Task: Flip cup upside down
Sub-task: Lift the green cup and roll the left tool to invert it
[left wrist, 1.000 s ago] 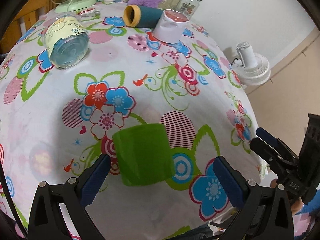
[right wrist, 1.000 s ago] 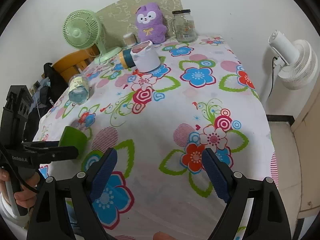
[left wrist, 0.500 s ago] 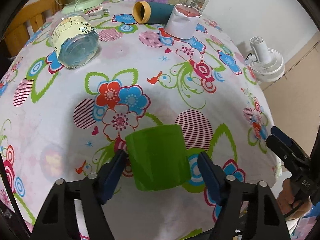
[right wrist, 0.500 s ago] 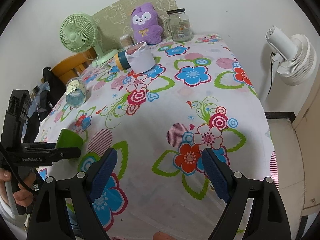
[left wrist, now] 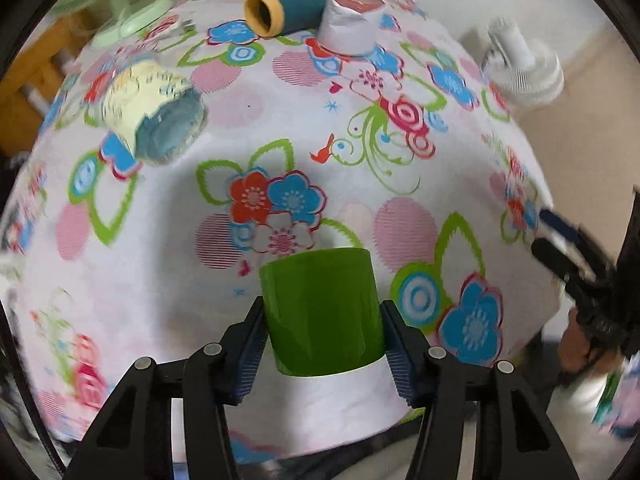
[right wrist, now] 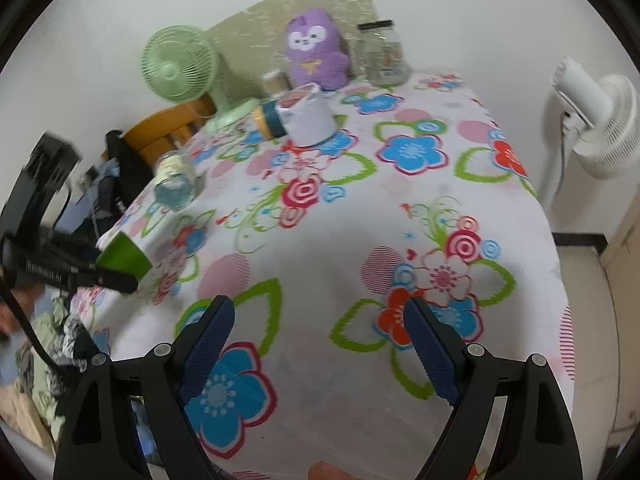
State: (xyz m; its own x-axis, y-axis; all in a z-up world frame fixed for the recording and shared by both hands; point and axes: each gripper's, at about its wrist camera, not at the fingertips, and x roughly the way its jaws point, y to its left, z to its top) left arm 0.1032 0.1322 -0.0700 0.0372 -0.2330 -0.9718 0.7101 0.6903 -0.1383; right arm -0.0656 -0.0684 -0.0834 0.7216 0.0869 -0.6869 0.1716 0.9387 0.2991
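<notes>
A green cup (left wrist: 322, 312) stands between the blue pads of my left gripper (left wrist: 323, 342), which is shut on its sides near the front edge of the flowered tablecloth (left wrist: 280, 140). The cup's wider end points toward the camera. In the right wrist view the cup (right wrist: 124, 256) shows at the left edge, held slightly tilted by the left gripper (right wrist: 116, 276). My right gripper (right wrist: 318, 344) is open and empty above the tablecloth's front right part.
A glass jar (left wrist: 156, 120) lies on its side at the left. A teal tube (left wrist: 288, 10) and a white container (left wrist: 354, 26) sit farther back. A green fan (right wrist: 180, 68), a purple plush (right wrist: 314, 50) and a lidded jar (right wrist: 382, 54) stand at the back. A white fan (right wrist: 596, 124) stands right of the table.
My left gripper moved forward around the green cup and closed on its sides. The right gripper stayed open and hardly moved.
</notes>
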